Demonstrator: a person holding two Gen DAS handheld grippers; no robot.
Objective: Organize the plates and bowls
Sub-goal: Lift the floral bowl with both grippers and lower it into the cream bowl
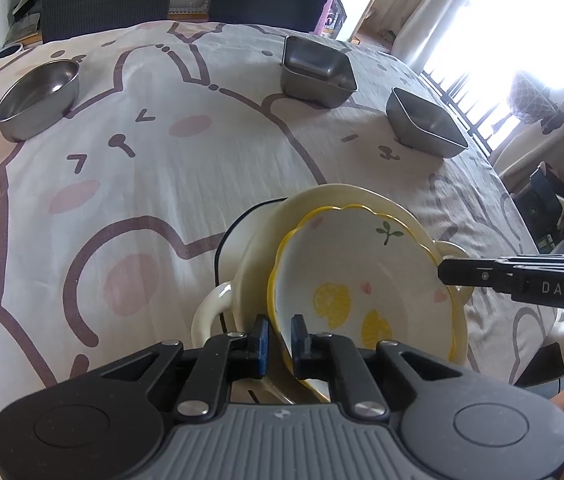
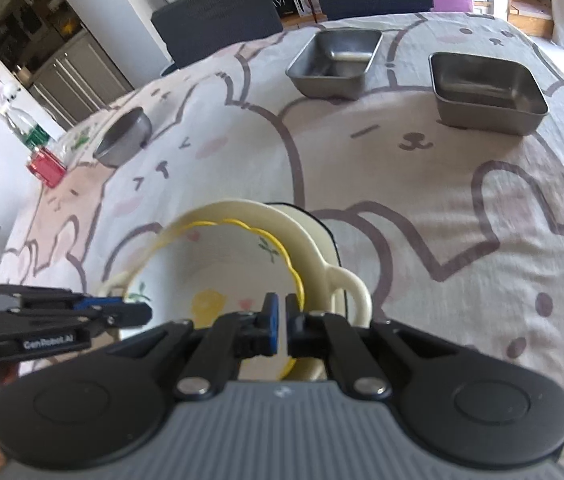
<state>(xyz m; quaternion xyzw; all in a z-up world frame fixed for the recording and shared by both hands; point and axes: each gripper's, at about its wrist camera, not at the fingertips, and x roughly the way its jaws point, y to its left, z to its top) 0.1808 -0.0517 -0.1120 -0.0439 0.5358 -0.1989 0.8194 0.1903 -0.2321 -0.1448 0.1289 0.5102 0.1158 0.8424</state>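
Both tongs pinch the yellow-rimmed lemon plate: the left tongs (image 1: 280, 340) clamp its near rim, and the right tongs (image 2: 282, 322) clamp the opposite rim. That lemon plate (image 1: 362, 276) sits tilted inside a cream two-handled bowl (image 1: 242, 256) on the worktop (image 1: 162, 160). By my reading, the step in hand is seating the plate on the stack. Next it needs levelling, then both grips released. A round steel bowl (image 1: 38, 98) and two square steel trays (image 1: 316, 70) (image 1: 424, 122) wait well apart.
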